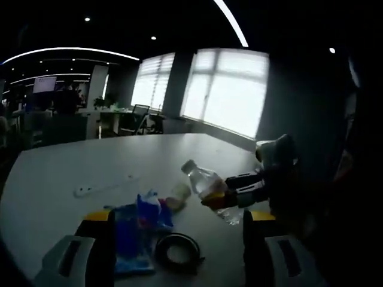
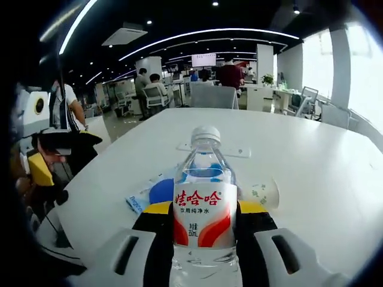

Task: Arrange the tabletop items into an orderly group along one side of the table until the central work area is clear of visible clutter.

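One water bottle point(image 2: 204, 206), clear with a white cap and a red-and-white label, stands clamped between the jaws of the right gripper point(image 2: 204, 239). In the left gripper view the same bottle point(image 1: 206, 188) shows tilted, held off the surface point(image 1: 72, 161) by the right gripper point(image 1: 242, 191), which comes in from the right.

The left gripper point(image 1: 179, 251) points at a small cluster near the close edge of the surface. Its jaws stand apart with nothing between their tips. The cluster counts one blue plastic packet point(image 1: 134, 230), one dark ring of tape point(image 1: 178, 250) just beside it, and one small pale cup point(image 1: 178, 194) lying beyond them, near the bottle. Farther out lies one white power strip point(image 1: 105, 186), well apart from the cluster.

In the right gripper view the power strip point(image 2: 215, 149) lies beyond the bottle, a blue item point(image 2: 160, 191) peeks out at the bottle's left, and the cup point(image 2: 263, 194) lies on its side at the right.

The white surface runs wide and bare past the power strip to its far rounded edge, and bare again on the window side. Office chairs and desks stand beyond the far edge, with several people among them.
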A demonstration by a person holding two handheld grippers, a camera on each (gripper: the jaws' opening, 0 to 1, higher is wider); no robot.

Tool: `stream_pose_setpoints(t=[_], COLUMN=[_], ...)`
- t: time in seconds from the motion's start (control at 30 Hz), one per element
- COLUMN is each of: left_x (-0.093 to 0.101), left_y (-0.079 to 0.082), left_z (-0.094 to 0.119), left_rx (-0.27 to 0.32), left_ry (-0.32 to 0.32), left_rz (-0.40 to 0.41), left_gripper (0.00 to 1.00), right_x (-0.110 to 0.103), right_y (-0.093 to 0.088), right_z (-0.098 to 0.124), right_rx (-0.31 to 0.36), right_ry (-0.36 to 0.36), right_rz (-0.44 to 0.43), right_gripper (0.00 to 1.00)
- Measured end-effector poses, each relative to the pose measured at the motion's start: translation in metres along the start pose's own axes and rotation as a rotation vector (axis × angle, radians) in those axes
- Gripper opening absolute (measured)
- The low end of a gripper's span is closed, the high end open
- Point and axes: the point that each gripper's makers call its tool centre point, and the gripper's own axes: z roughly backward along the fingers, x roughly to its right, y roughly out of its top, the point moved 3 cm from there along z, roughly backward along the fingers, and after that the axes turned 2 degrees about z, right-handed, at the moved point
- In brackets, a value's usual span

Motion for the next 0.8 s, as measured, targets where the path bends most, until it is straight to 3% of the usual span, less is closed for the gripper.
stream_pose_setpoints(t=[0.47, 0.8], left_x=[0.008, -0.004], left_y=[0.029, 0.033], left_z=[-0.018, -0.033], left_rx=[0.073, 0.083], left_ry=[-0.062, -0.054], left_rz=[0.055, 0.145], left_gripper=[0.73, 0.6], right_x=[-0.03, -0.048], right_y=[0.017, 0.018], right_z=[0.012, 0.011], right_rx=[0.09, 0.111], right_ry=[0.081, 0.135], right_rz=[0.039, 0.048], right_gripper=[0.33, 0.33])
